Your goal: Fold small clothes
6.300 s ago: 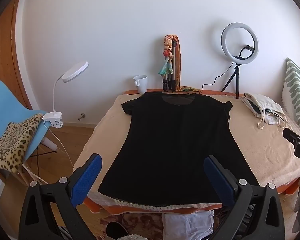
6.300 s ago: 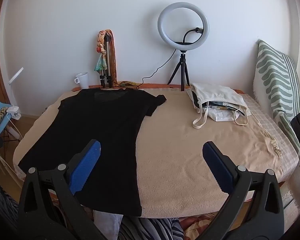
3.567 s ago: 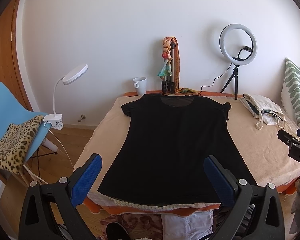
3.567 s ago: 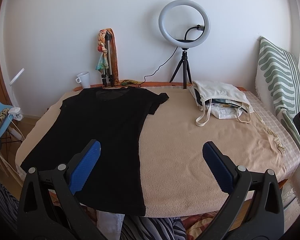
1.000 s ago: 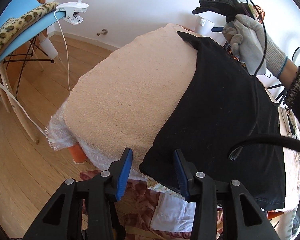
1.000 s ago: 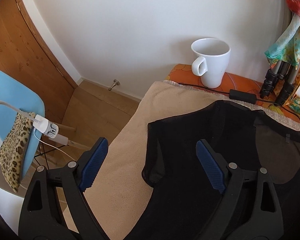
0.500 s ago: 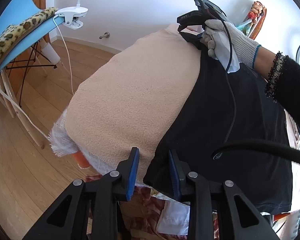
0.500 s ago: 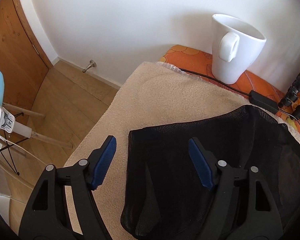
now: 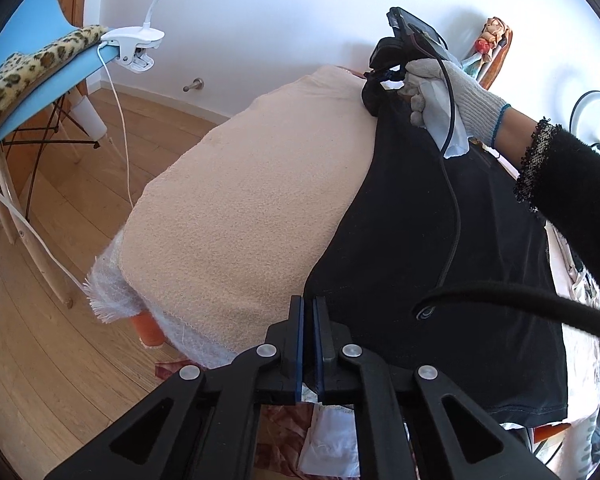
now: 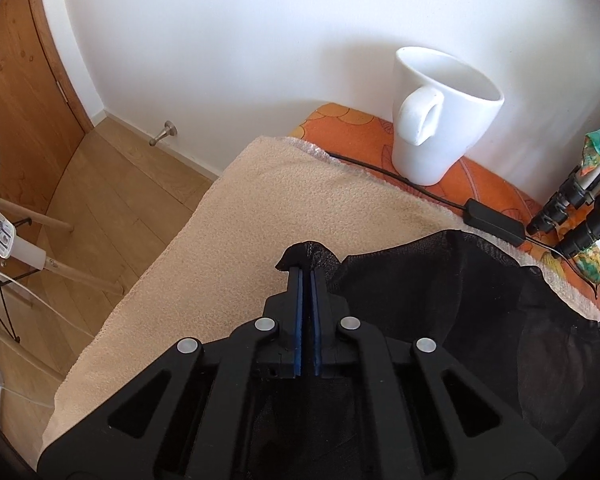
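Observation:
A black T-shirt lies flat on the beige blanket that covers the table. My left gripper is at the shirt's near left hem corner. Its jaws are closing tight, and the blue pads pinch the cloth edge. At the far end a gloved hand holds my right gripper on the shirt's left sleeve. In the right wrist view, the right gripper has its jaws closing flat together on the sleeve, which bunches up above the tips.
A white mug stands on the orange cloth just beyond the sleeve. Beside it are a black cable with an adapter and tripod legs. A blue chair with a clip lamp stands on the left, over wooden floor.
Both grippers went from open to shut, the left on the hem corner and the right on the sleeve. The right gripper moved down and closer to the sleeve and mug.

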